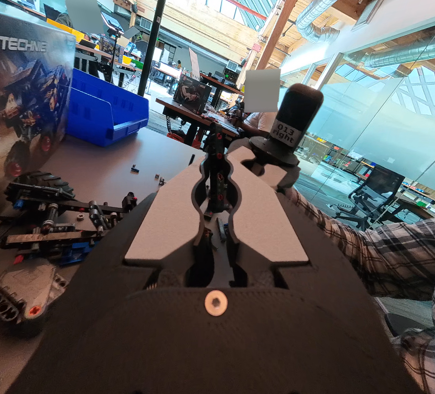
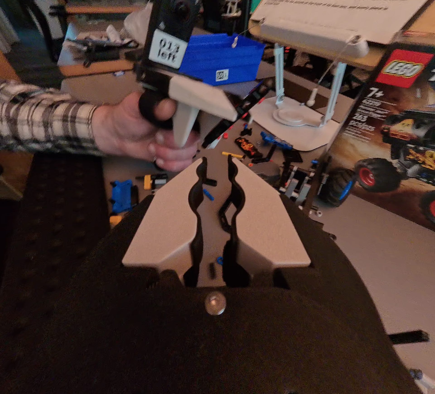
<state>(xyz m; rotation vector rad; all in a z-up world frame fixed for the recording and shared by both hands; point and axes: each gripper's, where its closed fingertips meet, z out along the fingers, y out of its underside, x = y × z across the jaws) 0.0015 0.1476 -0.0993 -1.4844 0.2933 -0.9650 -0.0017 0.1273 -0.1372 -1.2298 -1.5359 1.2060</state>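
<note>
Left wrist view: left gripper [image 1: 215,159] clamped on a black beam with red pins [image 1: 217,177], raised above the grey table [image 1: 106,170]. Blue bin [image 1: 106,111] behind, left of the beam. Timber-beamed workshop, glass partitions.

Right wrist view: right gripper [image 2: 216,161] parted, holding nothing, over loose parts; beam [image 2: 244,109] beyond it; toy box [image 2: 388,135] to the right.

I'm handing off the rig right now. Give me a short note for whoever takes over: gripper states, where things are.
Left gripper: shut on a black beam with red pins, held up off the table.
Right gripper: open, empty, above loose small parts on the table.
Partly built chassis lies left of the left gripper; blue bin and toy box behind it.
The beam is joined to nothing visible; the chassis is unfinished.
</note>
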